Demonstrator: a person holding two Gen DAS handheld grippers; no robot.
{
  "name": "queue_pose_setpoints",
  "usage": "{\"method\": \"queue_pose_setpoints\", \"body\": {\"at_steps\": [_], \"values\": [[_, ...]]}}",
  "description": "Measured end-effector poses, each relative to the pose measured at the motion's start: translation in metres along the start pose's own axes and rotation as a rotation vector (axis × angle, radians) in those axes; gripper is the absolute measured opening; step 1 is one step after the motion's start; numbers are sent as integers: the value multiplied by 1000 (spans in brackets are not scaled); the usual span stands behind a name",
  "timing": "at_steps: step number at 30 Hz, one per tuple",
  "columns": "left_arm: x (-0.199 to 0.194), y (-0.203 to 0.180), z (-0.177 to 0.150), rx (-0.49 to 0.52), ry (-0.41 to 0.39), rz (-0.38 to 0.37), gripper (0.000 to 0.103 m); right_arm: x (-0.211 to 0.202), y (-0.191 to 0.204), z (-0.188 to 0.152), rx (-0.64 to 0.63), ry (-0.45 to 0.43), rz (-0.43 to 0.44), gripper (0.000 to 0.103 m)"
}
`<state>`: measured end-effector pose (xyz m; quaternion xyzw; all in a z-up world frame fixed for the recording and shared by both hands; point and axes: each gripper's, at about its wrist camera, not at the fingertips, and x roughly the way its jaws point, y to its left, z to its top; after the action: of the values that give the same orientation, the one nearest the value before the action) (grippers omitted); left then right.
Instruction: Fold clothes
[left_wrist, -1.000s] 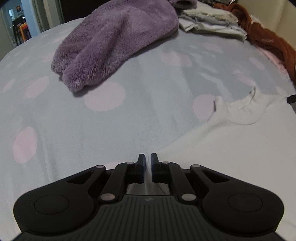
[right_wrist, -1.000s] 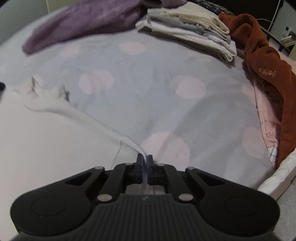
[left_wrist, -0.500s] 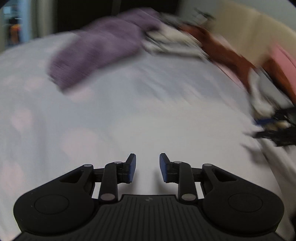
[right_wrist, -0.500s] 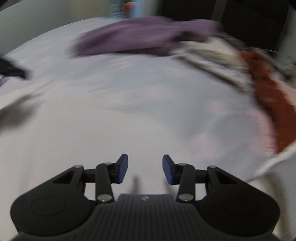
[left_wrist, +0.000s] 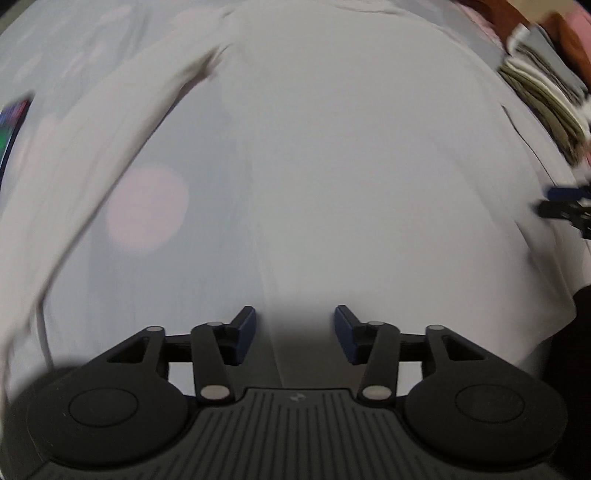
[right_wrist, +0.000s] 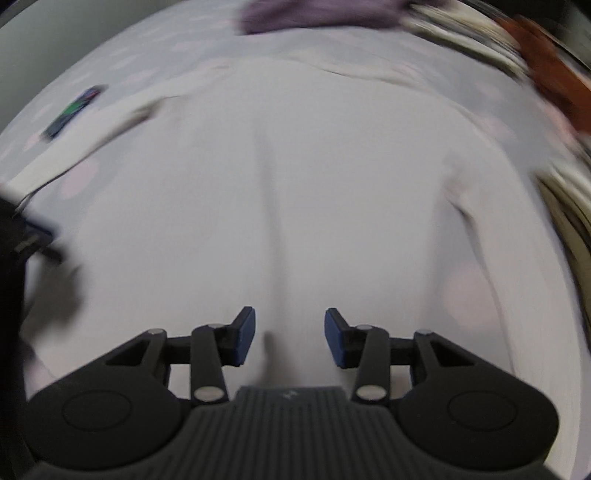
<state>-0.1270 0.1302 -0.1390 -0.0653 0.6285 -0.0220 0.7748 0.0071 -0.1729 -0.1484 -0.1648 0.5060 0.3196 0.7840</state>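
Observation:
A white long-sleeved garment (left_wrist: 332, 166) lies spread flat on the bed and fills most of both blurred views. One sleeve (left_wrist: 147, 122) stretches to the left. My left gripper (left_wrist: 295, 325) hovers over the garment's body, pointing steeply down, its jaws opening with nothing between the blue pads. My right gripper (right_wrist: 290, 326) hangs over the same white garment (right_wrist: 332, 184), jaws also opening and empty. Each gripper shows at the edge of the other's view: the right gripper (left_wrist: 565, 206) at the right, the left gripper (right_wrist: 33, 236) at the left.
The bedsheet (left_wrist: 55, 44) is pale with pink dots. A phone (right_wrist: 72, 110) lies on it left of the sleeve. A purple fleece (right_wrist: 317, 14), a stack of folded clothes (left_wrist: 543, 92) and a rust-brown garment (right_wrist: 554, 74) sit along the far and right sides.
Both grippers were shut on the white garment's edge; they have let go, opened, and swept quickly across so that they now hang over its body.

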Motion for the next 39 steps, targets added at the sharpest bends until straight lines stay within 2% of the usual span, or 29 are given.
{"method": "queue_pose_setpoints", "body": {"at_steps": [1, 4, 8, 10, 11, 12, 14, 15, 18, 22, 25, 27, 28, 30, 32, 33, 34, 35, 36, 37, 38, 39], "values": [[0, 2, -7, -23, 8, -2, 47, -5, -11, -6, 54, 16, -16, 51], [8, -4, -16, -7, 87, 15, 46, -18, -41, -33, 217, 103, -14, 52], [21, -2, -19, -88, 232, -74, 45, -12, -55, -58, 307, 264, -8, 52], [27, 0, -23, -107, 258, -71, 36, -7, -57, -67, 331, 297, -5, 52], [28, 1, -24, -107, 261, -63, 24, -5, -58, -70, 346, 311, 3, 51], [27, 2, -23, -104, 265, -77, 3, -2, -59, -74, 359, 325, 16, 47], [22, 1, -21, -66, 274, -88, 2, 4, -57, -80, 359, 339, 56, 12], [18, 0, -21, -28, 278, -81, 2, 5, -55, -83, 350, 341, 68, 4], [4, 11, -23, -18, 272, -70, 2, -9, -54, -85, 312, 316, 57, 4], [-1, 8, -25, 49, 297, -31, 2, -30, -57, -88, 307, 304, 81, 4], [7, -14, -24, 160, 357, 13, 2, -24, -48, -89, 257, 341, 72, 4], [15, -22, -22, 181, 373, 29, 2, -13, -39, -89, 228, 368, 55, 4], [20, -26, -21, 190, 381, 37, 3, -6, -36, -89, 215, 380, 44, 4], [25, -21, -13, 139, 391, 30, 6, 7, -28, -88, 189, 403, 24, 4], [27, -17, -7, 102, 403, 10, 12, 12, -25, -88, 176, 406, 22, 11], [25, -15, -6, 102, 408, -16, 16, 8, -24, -87, 167, 390, 22, 18], [20, -15, -5, 115, 411, -38, 17, 4, -24, -86, 158, 374, 21, 33], [13, -14, -3, 130, 409, -44, 18, -1, -25, -84, 151, 356, 20, 39], [4, -13, 0, 139, 388, -30, 27, -8, -28, -83, 152, 334, 11, 41], [-6, -13, 4, 146, 365, -14, 33, -16, -32, -81, 159, 312, -4, 41], [-16, -12, 8, 154, 343, 2, 46, -23, -35, -79, 166, 284, -22, 41], [-25, -12, 11, 157, 309, 11, 54, -29, -37, -76, 170, 245, -43, 41]]}}
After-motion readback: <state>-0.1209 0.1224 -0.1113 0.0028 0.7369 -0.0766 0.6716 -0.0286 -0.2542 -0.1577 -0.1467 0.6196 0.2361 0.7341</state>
